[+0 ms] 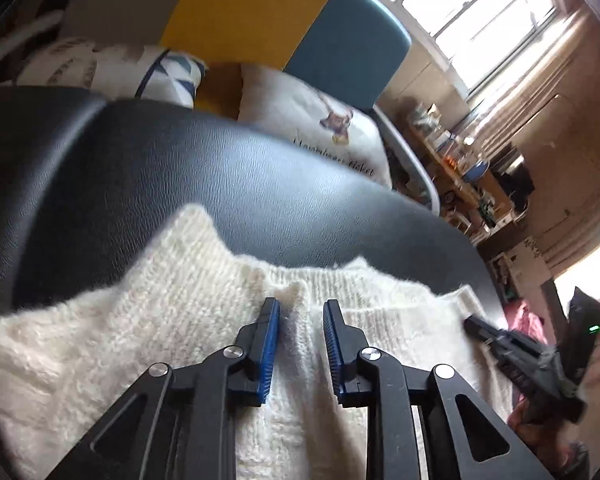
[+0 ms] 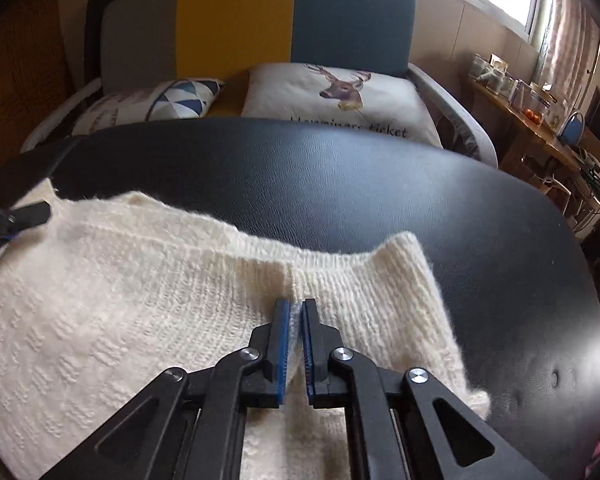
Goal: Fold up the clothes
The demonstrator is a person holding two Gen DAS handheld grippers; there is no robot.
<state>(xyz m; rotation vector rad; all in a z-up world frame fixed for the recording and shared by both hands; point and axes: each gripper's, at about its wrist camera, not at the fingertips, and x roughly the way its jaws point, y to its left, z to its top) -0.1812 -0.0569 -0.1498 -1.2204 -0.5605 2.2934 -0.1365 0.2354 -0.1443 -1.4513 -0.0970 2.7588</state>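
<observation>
A cream knitted sweater (image 2: 148, 300) lies spread across the lower half of both views on a black padded desk (image 2: 340, 176). Its ribbed edge runs across the middle of the frame. The right gripper (image 2: 298, 308) is clenched on a pinch of that ribbed edge, with wool showing between its blue pads. The left gripper (image 1: 300, 308) has its jaws parted, resting on the knit with a ridge of wool between them but not pressed. This looks like the grasping step before a fold. Next, the left jaws should close on the edge, so both hands can lift it together. Beyond the desk sits a sofa (image 2: 352, 12) with cushions.
</observation>
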